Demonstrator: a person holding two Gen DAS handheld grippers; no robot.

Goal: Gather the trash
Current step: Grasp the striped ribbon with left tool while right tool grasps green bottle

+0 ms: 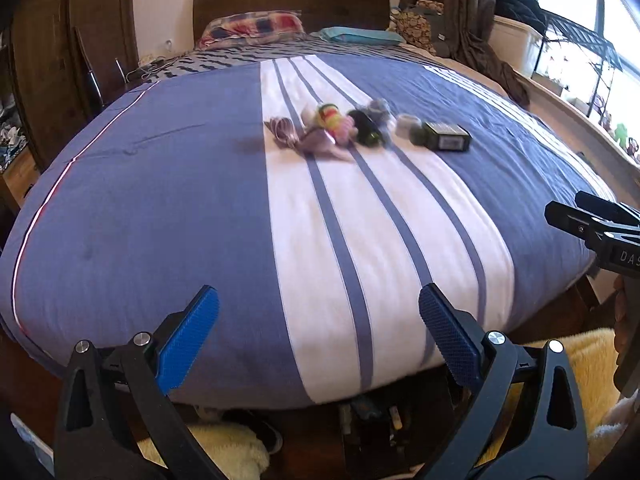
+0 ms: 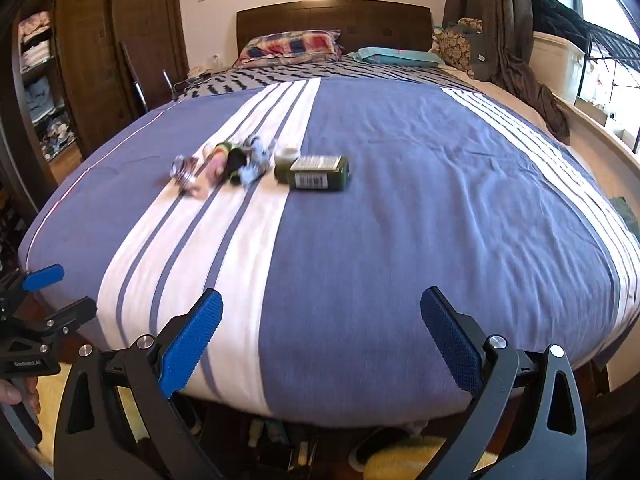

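Observation:
A row of trash lies across the middle of the bed. It holds a dark green bottle point(image 1: 445, 136) point(image 2: 319, 173), a small white cup point(image 1: 409, 125) point(image 2: 287, 154), a crumpled dark and blue wrapper point(image 1: 370, 122) point(image 2: 250, 164), a yellow and pink packet point(image 1: 333, 120) point(image 2: 218, 160) and a clear crinkled wrapper point(image 1: 283, 131) point(image 2: 185, 174). My left gripper point(image 1: 318, 334) is open and empty at the foot of the bed. My right gripper point(image 2: 322, 336) is open and empty beside it, to its right. Both are well short of the trash.
The bed has a blue and white striped cover point(image 1: 160, 200) point(image 2: 440, 220). Pillows point(image 2: 292, 46) lie at the wooden headboard. A wardrobe point(image 2: 100, 60) stands on the left, a window ledge point(image 2: 600, 128) on the right. Shoes and a yellow rug point(image 1: 224, 450) lie below the bed's foot.

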